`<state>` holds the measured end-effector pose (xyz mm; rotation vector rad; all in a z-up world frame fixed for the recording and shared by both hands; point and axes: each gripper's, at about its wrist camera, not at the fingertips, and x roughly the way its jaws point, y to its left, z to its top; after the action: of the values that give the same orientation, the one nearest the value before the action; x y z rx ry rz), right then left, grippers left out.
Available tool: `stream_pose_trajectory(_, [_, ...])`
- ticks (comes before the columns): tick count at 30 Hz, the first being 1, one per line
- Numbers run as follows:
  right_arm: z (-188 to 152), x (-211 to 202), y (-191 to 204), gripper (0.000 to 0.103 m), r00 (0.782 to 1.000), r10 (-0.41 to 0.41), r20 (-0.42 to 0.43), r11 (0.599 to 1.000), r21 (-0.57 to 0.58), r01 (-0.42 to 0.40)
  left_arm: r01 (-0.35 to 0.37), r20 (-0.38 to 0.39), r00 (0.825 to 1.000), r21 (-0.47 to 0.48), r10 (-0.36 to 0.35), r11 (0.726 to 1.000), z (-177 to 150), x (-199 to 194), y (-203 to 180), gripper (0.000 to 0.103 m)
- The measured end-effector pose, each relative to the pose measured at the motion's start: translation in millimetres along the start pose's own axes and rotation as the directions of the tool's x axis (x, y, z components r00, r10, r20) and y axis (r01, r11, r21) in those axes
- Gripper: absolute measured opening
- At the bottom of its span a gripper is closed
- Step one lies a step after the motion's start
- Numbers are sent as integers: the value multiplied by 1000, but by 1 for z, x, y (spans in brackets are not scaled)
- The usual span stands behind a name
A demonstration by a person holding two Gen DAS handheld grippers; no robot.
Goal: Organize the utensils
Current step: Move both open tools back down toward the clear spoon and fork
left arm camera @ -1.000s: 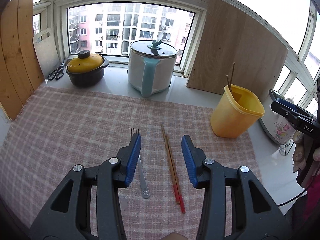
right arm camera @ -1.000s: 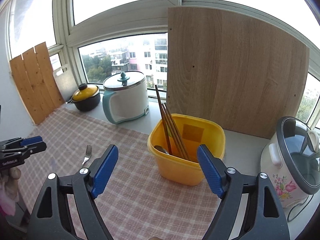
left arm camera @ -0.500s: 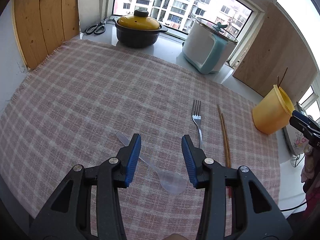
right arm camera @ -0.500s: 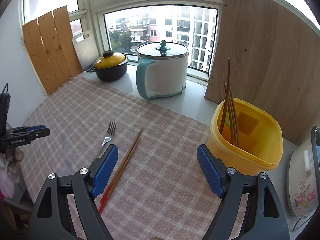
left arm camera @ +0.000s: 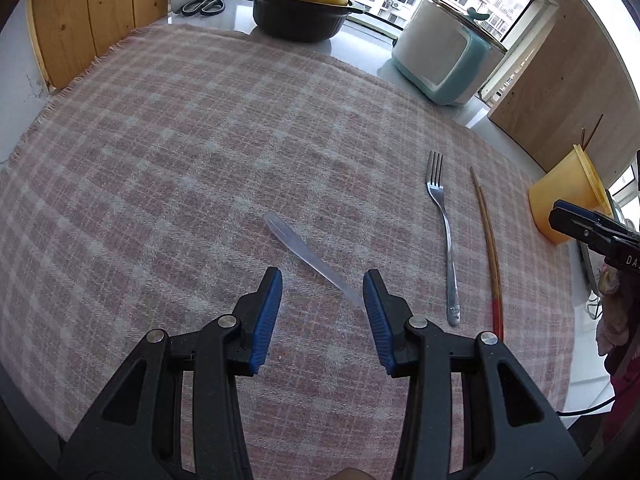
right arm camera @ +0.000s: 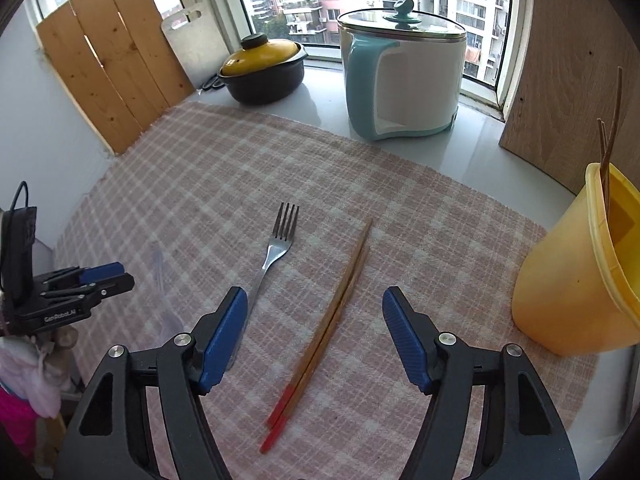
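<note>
- fork [right arm camera: 276, 246]: shiny metal
- chopsticks [right arm camera: 328, 324]: smooth wood, red tips
- spoon [left arm camera: 308, 258]: clear plastic
- tablecloth [left arm camera: 160, 152]: woven checked cloth, matt
- container [right arm camera: 576, 280]: glossy yellow plastic

The left half of the checked cloth [left arm camera: 160, 152] lies bare up to its left edge. Toward its right edge the fork [right arm camera: 276, 248] and chopsticks [right arm camera: 336, 312] lie close together, with the yellow tub [right arm camera: 568, 280] at that edge. Black pot [right arm camera: 264, 76] and white cooker [right arm camera: 404, 80] block the far edge.

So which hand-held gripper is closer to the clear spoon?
Left. The left hand-held gripper straddles the spoon's handle; the right hand-held gripper is over the chopsticks.
</note>
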<state>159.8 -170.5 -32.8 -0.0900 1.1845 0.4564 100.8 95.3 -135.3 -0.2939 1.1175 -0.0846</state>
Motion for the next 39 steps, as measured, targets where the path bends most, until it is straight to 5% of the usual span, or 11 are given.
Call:
stream_pose_trajectory(4, [3, 18, 7, 59, 999, 17, -43, 1000, 15, -17, -5, -8, 1000, 5, 5, 1000, 3, 7, 3, 43])
stream_pose_trajectory(12, [-1, 24, 7, 59, 998, 6, -65, 1000, 31, -4, -20, -35, 999, 209, 28, 978, 17, 18, -13, 43])
stream_pose_trajectory(18, [-11, 22, 1, 59, 997, -12, -73, 998, 60, 16, 58, -113, 993, 250, -31, 966, 51, 38, -20, 43])
stream_pose_trajectory(23, [-21, 16, -4, 59, 997, -24, -68, 996, 82, 30, 57, -205, 979, 277, 1, 959, 65, 66, -19, 43])
stream_pose_trajectory(39, [-24, 18, 6, 59, 998, -12, -67, 997, 70, 17, 84, -276, 961, 253, -11, 964, 23, 42, 9, 43])
